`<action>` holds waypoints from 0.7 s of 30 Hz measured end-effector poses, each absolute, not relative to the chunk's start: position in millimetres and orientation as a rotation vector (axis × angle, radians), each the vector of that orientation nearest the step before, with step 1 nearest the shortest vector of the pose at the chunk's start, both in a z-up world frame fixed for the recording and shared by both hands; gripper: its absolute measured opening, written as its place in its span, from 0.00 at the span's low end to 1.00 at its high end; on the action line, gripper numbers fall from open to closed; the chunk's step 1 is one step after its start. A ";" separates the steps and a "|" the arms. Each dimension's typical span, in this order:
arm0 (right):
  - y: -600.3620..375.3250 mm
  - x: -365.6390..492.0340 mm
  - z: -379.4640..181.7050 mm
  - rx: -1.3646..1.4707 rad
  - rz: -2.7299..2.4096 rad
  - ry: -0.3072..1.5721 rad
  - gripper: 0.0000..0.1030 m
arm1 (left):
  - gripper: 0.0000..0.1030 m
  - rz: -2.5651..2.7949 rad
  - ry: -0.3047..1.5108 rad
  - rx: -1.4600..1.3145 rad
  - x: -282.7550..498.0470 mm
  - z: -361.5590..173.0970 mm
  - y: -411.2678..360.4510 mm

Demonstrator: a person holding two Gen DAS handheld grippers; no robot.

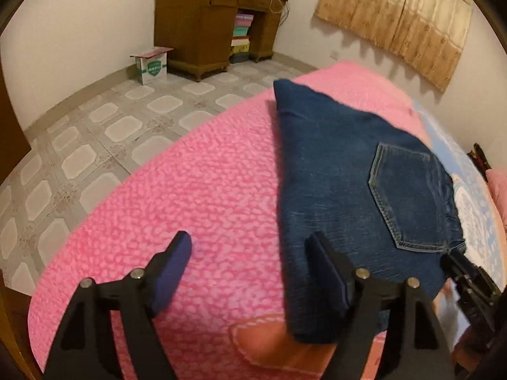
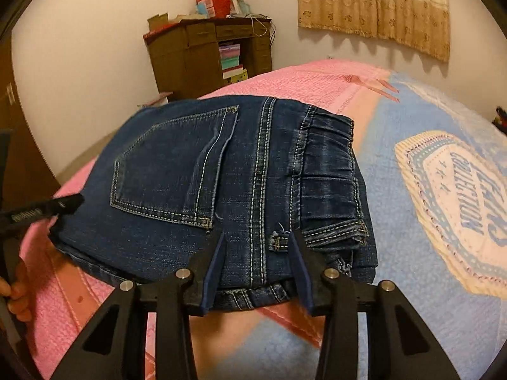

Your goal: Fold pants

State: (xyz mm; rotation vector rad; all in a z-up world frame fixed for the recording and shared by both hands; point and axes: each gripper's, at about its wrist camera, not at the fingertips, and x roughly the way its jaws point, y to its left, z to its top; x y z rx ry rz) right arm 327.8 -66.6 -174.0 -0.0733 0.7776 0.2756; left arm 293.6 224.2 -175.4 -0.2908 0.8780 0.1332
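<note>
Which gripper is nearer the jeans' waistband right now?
Right. The right gripper sits over the waistband end of the jeans, fingers apart. The left gripper is open at the opposite side edge, mostly over the pink blanket.

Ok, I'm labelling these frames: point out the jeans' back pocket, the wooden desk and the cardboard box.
back pocket (image 2: pixel 168 167): right wrist view, middle of the stitched panel.
wooden desk (image 1: pixel 190 28): left wrist view, left cabinet front.
cardboard box (image 1: pixel 153 68): left wrist view, its printed front.

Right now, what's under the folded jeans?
The jeans lie on the pink blanket, their waistband end reaching its blue printed part. The blanket directly beneath them is covered, so anything there is hidden.
</note>
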 end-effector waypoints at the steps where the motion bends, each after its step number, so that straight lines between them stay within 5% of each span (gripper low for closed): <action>1: -65.3 328.1 -174.7 -0.081 0.272 0.771 0.42 | 0.78 0.143 0.886 -0.283 293.6 -174.0 223.2; 11: -58.4 318.0 -167.3 -0.153 0.255 0.798 0.45 | 0.77 0.317 0.987 -0.163 263.4 -165.2 228.2; 14: -55.0 304.9 -161.0 -0.212 0.207 0.832 0.55 | 0.77 0.291 0.977 -0.171 248.2 -154.2 231.0; 21: -88.5 226.7 -134.7 0.048 0.151 0.774 0.56 | 0.77 0.298 0.919 -0.216 204.1 -132.1 240.3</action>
